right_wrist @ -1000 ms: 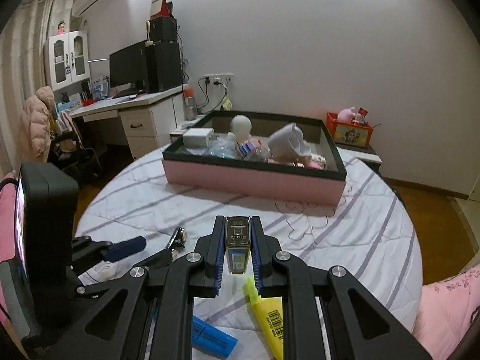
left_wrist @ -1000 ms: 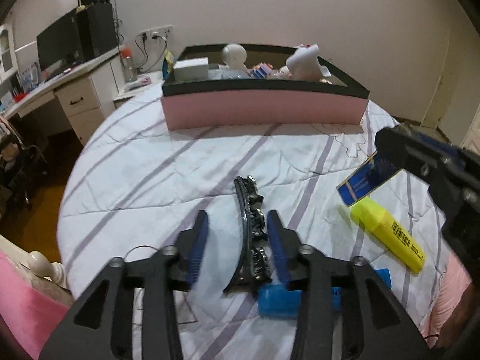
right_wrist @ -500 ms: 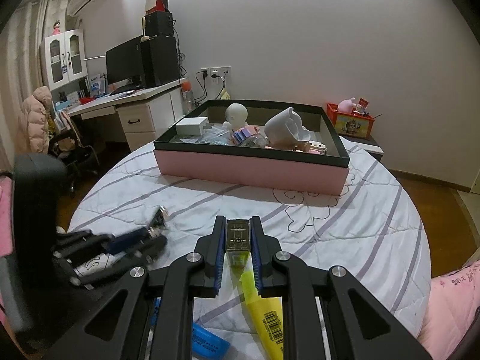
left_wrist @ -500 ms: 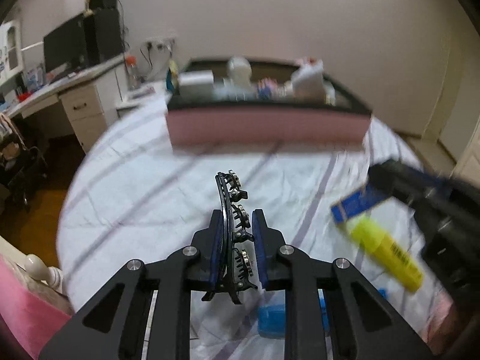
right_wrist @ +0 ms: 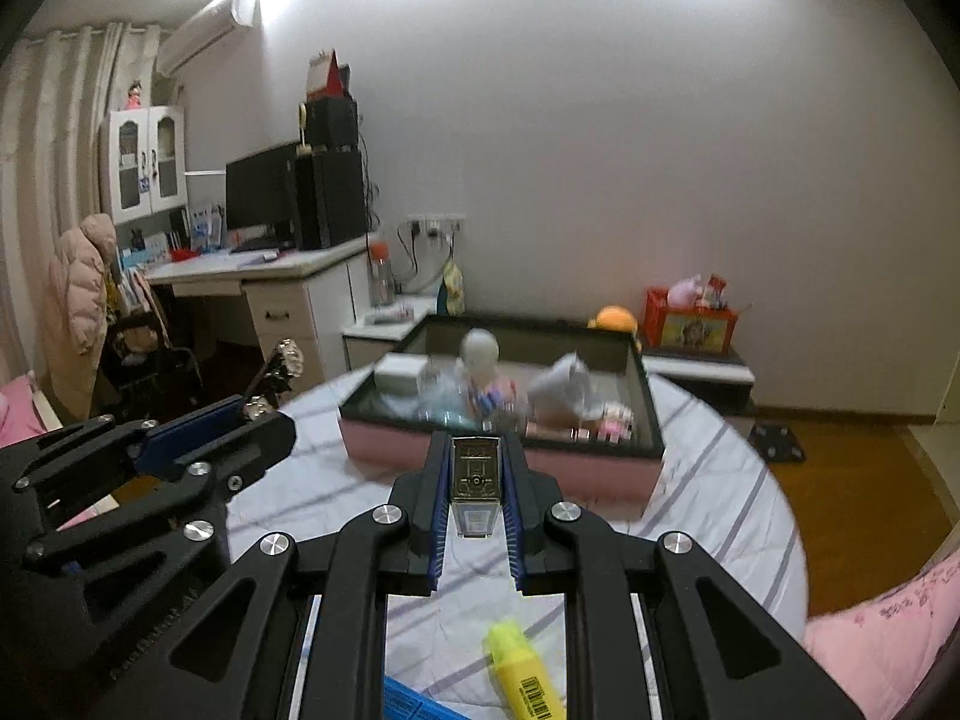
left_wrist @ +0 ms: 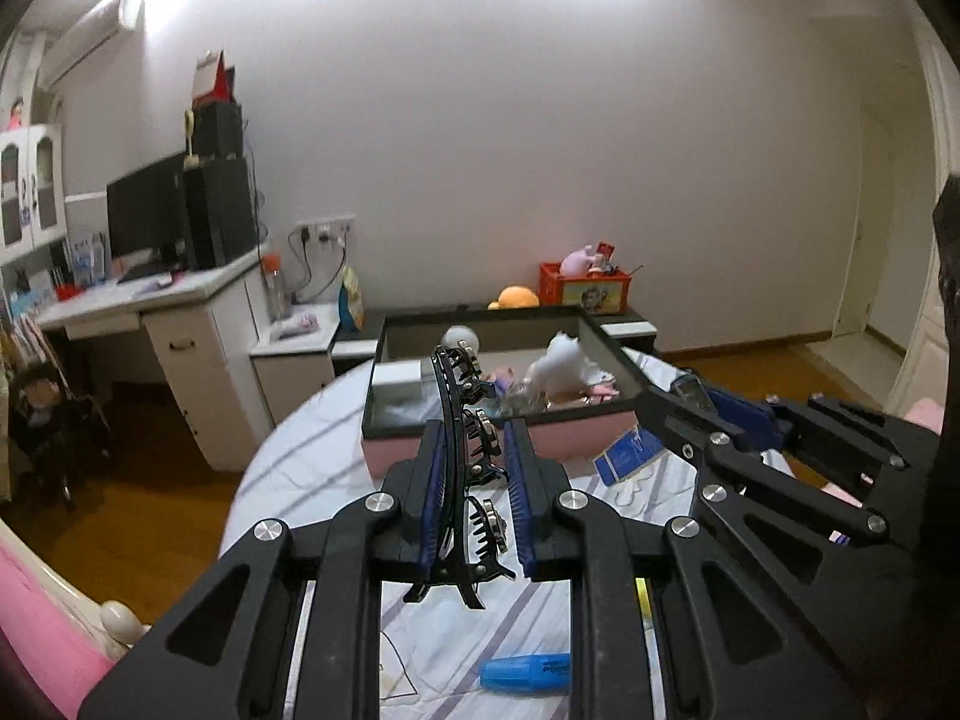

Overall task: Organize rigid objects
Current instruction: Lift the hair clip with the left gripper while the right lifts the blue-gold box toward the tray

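My left gripper (left_wrist: 475,427) is shut on a long black hair clip (left_wrist: 465,414) with metal studs, which stands up past the fingertips, well above the bed. My right gripper (right_wrist: 475,441) is shut on a small blue box (right_wrist: 475,489) with a silver patterned top. In the left wrist view that right gripper (left_wrist: 699,399) reaches in from the right with the blue box (left_wrist: 636,453). Ahead lies the pink storage box (right_wrist: 510,462) with a black rim, holding a white mug, a white ball and other items. The left gripper (right_wrist: 240,420) shows at the left of the right wrist view.
A yellow highlighter (right_wrist: 525,669) and a blue highlighter (left_wrist: 525,669) lie on the striped sheet (right_wrist: 708,516) below the grippers. A desk (left_wrist: 180,324) with a monitor stands at the left, and an orange toy crate (right_wrist: 690,324) sits behind the box.
The left gripper closed on the hair clip and lifted it off the sheet. Both grippers rose and now look more level across the room; the right one kept its hold on the blue box.
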Action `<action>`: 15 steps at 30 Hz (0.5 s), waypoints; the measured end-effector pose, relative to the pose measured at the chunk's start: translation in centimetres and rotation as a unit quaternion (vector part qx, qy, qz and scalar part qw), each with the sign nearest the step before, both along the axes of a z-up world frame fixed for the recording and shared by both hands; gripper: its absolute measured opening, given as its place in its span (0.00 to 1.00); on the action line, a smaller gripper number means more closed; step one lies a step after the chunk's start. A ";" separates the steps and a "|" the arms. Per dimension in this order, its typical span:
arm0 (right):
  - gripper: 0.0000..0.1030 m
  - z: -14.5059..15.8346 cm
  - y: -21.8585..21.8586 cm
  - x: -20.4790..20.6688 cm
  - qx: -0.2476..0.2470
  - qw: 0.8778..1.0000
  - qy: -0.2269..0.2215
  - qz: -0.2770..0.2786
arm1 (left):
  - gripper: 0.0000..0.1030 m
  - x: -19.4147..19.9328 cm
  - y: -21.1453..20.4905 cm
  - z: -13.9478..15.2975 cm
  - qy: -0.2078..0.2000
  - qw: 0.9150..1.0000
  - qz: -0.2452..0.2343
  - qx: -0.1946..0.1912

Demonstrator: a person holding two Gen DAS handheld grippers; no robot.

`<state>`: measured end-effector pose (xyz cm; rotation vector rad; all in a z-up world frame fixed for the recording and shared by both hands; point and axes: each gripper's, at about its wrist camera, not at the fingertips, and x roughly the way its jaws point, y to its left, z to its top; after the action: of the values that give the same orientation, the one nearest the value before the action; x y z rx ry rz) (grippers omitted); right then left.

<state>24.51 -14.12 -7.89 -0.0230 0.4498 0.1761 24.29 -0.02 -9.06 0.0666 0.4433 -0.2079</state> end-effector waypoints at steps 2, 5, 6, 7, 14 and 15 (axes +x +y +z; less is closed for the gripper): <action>0.16 0.9 0.0 -0.6 -0.001 1.000 -0.013 0.000 | 0.19 -0.5 -0.2 0.7 -0.012 1.000 0.003 0.004; 0.16 2.2 0.0 -1.5 -0.001 1.000 -0.029 0.001 | 0.19 -1.1 -0.3 1.7 -0.028 1.000 0.000 0.006; 0.16 2.5 -0.1 -1.8 -0.002 0.999 -0.032 0.002 | 0.19 -1.4 -0.3 2.0 -0.032 0.999 -0.004 0.006; 0.16 2.8 -0.1 -2.1 -0.001 0.999 -0.036 0.003 | 0.19 -1.7 -0.4 2.2 -0.037 0.999 -0.005 0.006; 0.16 4.2 -0.3 -2.8 -0.001 0.998 -0.057 0.004 | 0.19 -1.7 -0.9 3.7 -0.057 0.998 -0.006 0.014; 0.16 4.3 -0.4 -2.8 0.000 0.998 -0.057 0.005 | 0.19 -1.7 -0.9 3.9 -0.060 0.998 -0.006 0.015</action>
<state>21.73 -14.50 -3.64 -0.0350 0.3357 0.1829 22.63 -0.97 -5.17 0.1112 0.3272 -0.2079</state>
